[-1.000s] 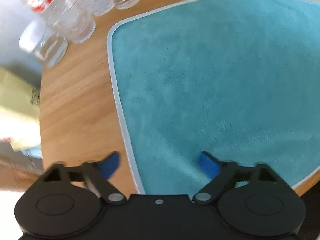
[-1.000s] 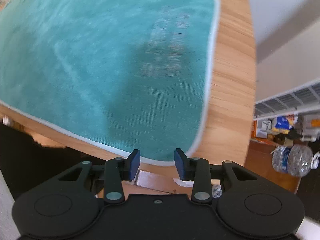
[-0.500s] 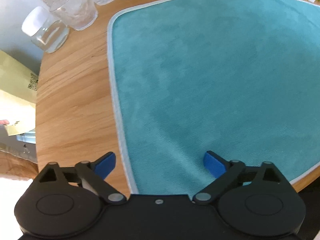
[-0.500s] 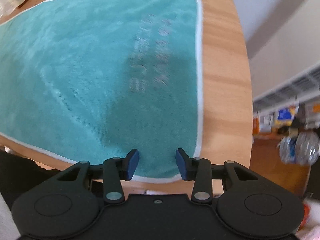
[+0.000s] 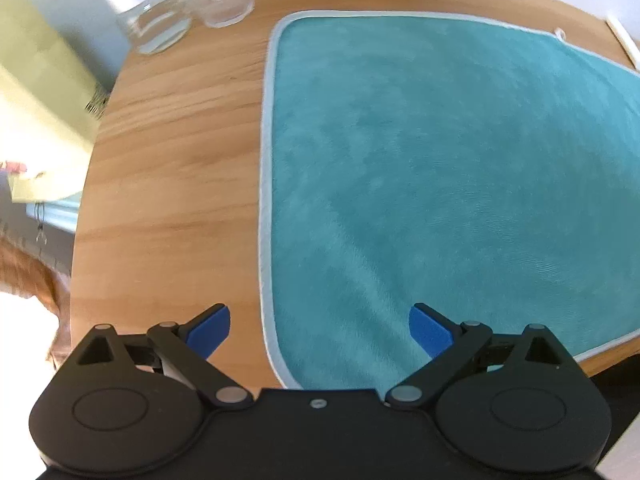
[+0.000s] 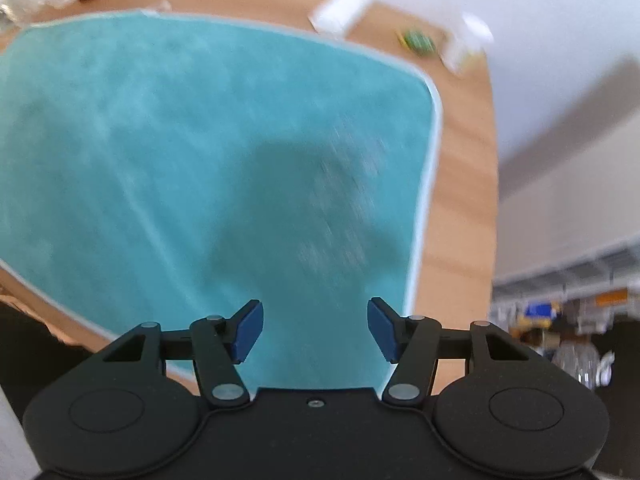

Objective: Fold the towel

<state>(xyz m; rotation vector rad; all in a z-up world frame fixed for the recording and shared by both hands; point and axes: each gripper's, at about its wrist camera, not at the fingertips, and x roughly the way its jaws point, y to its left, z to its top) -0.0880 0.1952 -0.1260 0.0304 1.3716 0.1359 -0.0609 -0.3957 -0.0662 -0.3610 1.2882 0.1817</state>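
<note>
Teal microfibre towel with pale piped edging (image 5: 440, 168) lay flat and unfolded on the round wooden counter (image 5: 172, 168), filling the centre and right of the left wrist view. Left tongs (image 5: 320, 330) were spread wide, straddling the towel's near left corner at lower centre, gripping nothing. Right tongs (image 6: 315, 330) were also parted, empty, above the towel's near right edge at lower centre; view blurred. Clear glass jars (image 5: 180, 8) stood at upper left.
</note>
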